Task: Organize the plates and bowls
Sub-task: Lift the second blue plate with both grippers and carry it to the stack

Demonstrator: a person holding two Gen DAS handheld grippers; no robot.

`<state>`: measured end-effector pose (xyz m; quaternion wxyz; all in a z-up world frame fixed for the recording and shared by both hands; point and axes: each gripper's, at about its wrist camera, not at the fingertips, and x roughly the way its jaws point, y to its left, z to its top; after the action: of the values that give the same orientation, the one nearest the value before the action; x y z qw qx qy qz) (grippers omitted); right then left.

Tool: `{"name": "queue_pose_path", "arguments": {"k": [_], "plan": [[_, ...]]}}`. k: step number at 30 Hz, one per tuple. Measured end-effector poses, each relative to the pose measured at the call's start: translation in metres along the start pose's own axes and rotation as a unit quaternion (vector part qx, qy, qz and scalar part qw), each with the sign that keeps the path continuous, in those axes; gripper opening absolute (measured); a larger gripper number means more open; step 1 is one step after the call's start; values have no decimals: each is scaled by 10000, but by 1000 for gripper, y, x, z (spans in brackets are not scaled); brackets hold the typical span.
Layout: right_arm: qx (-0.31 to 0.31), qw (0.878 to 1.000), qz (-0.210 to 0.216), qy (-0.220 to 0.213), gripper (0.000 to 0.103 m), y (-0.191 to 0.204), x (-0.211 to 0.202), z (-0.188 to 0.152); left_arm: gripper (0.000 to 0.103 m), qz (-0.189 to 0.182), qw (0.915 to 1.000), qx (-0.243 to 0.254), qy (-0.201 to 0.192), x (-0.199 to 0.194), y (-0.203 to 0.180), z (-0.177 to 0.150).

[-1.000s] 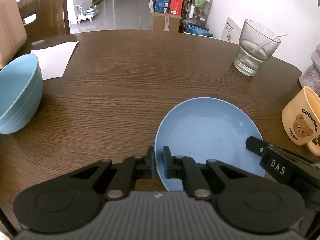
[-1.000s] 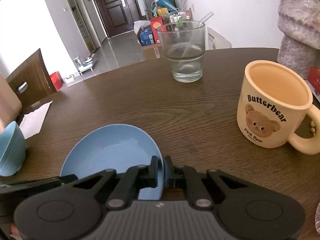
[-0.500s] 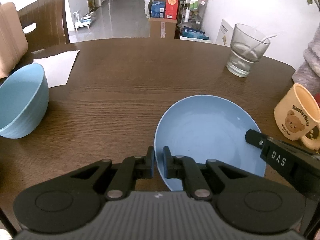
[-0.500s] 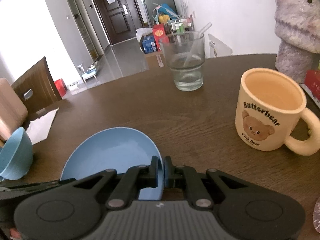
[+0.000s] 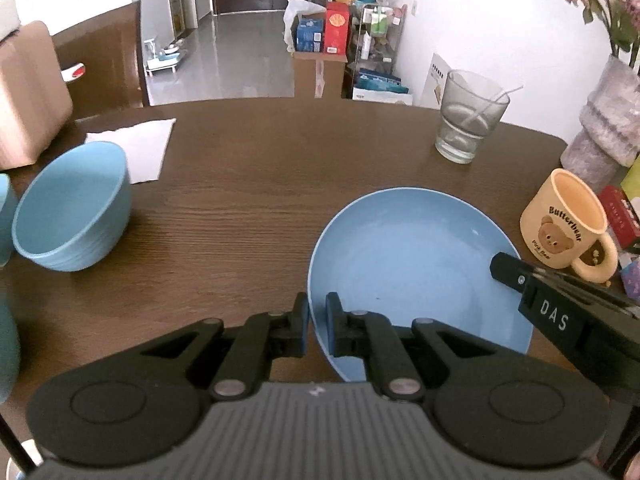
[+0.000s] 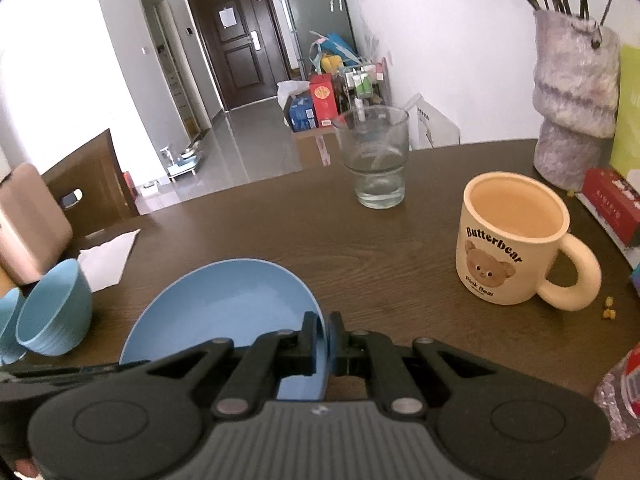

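The dark wooden table carries everything and serves as the landmark; its far edge curves against a tiled hallway. Above the table's near right part is the blue plate, the largest of the dishes, tilted so that its hollow faces the left wrist camera. Both grippers hold it by the rim.

The left gripper pinches the plate's near left rim, its two fingers pressed onto the thin edge with only the rim between them. The right gripper pinches the opposite rim in the same way, fingers nearly together on the blue edge; in the left wrist view its black finger lettered DAS reaches in over the plate's right side.

At the table's left edge stands a blue bowl, upright and ribbed on the outside, well apart from the plate. A second blue bowl sits just beside it, further left, mostly cut off by the frame. Behind the bowl, toward the table's far left, lies a white paper napkin.

On the table's right side stands a cream bear mug with its handle turned right, near the plate but not touching it. Beyond it, at the far right corner, stands a mottled grey vase with flowers. A clear glass with a little water stands toward the table's far edge.
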<state>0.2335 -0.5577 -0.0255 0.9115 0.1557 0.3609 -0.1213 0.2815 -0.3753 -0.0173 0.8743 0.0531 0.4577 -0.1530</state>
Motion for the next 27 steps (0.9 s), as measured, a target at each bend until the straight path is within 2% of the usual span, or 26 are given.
{"name": "queue_pose_path", "arguments": {"k": [13,27], "plan": [[-282,9993,64,-248,6,52,-66,-11,9,-12,9997,-132,-191,-70,39,-19],[-783,9962,212,-332,6,132,-112,-46,10,91,9981,-470,-392,-132,112,-53]]}}
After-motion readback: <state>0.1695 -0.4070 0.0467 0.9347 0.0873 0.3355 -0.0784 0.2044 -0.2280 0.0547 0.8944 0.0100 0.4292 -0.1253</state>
